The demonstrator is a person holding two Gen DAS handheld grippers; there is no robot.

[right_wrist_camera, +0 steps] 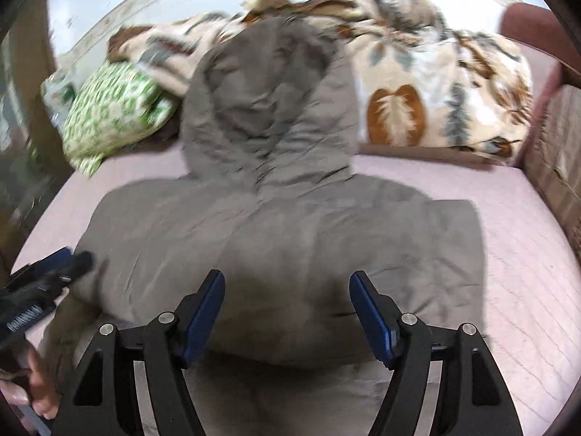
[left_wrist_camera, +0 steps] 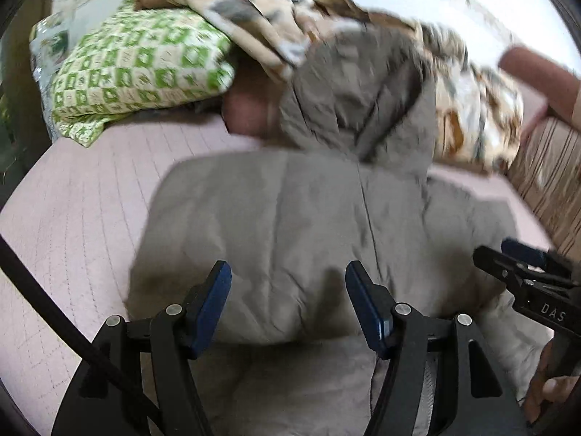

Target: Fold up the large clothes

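A green-and-cream checked pillow (left_wrist_camera: 141,72) and a bunched fleece blanket (right_wrist_camera: 428,83) printed with brown leaves crowd the head of the bed (left_wrist_camera: 83,196), whose pink quilted cover runs out to a striped side panel (left_wrist_camera: 548,178) on the right. The hood (right_wrist_camera: 268,101) of the grey jacket (right_wrist_camera: 276,239) lies up against the blanket, its tip overlapping the print; the pillow sits just beside it, to the left.

The jacket lies back-up in the middle of the bed, folded into a broad, puffy block with the hood still extended toward the bedding. Its fabric is matte, lightly crinkled and padded, with a centre seam running down from the hood.

The left tool (left_wrist_camera: 287,305) hangs over the near edge of the jacket, blue-padded fingers spread wide and holding nothing. The right tool (right_wrist_camera: 287,312) hangs likewise over the same edge, fingers apart and empty. Each tool shows at the margin of the other's view, with the person's fingers wrapped around its handle. Motion blur softens both views.
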